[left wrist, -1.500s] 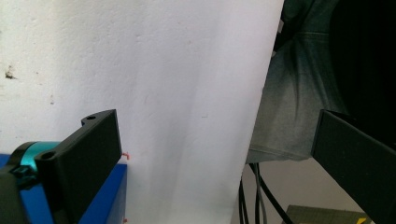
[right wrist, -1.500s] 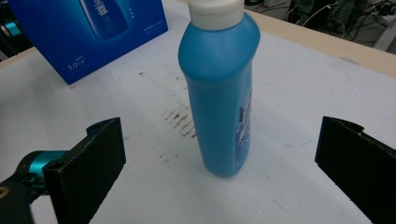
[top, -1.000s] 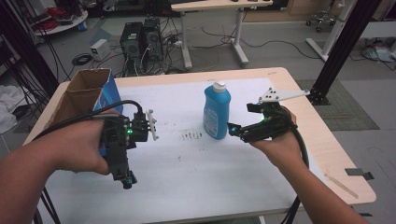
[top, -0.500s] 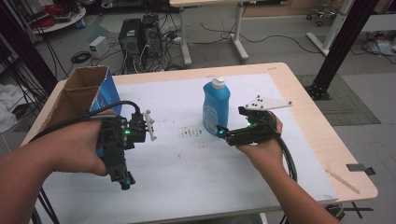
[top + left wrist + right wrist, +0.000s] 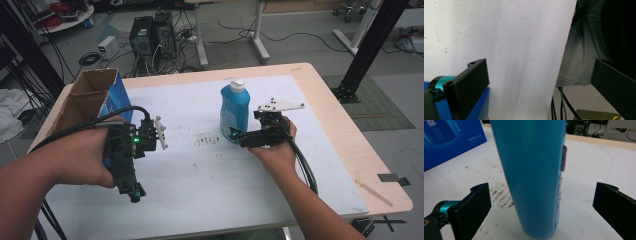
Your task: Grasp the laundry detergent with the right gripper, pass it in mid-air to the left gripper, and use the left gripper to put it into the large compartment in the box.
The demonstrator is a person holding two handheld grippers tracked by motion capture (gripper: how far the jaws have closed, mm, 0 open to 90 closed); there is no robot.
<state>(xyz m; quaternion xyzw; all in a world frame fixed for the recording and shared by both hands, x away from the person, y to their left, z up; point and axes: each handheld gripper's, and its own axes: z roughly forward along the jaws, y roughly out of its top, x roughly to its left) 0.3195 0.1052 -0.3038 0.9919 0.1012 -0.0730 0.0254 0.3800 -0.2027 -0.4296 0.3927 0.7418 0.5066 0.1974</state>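
A blue bottle (image 5: 234,112) with a white cap is seen standing upright on the white table cover (image 5: 215,175), near the middle of the table. The right gripper (image 5: 235,135) is held low beside the bottle's base, its jaws spread wide; in the right gripper view the bottle (image 5: 532,177) is framed between the two jaws, with clear gaps on both sides and no contact. The left gripper (image 5: 135,192) is held well apart, near an open cardboard box (image 5: 90,97) with blue sides, its jaws likewise spread wide with nothing between them. Dark smudges (image 5: 206,138) are seen on the cover beside the bottle.
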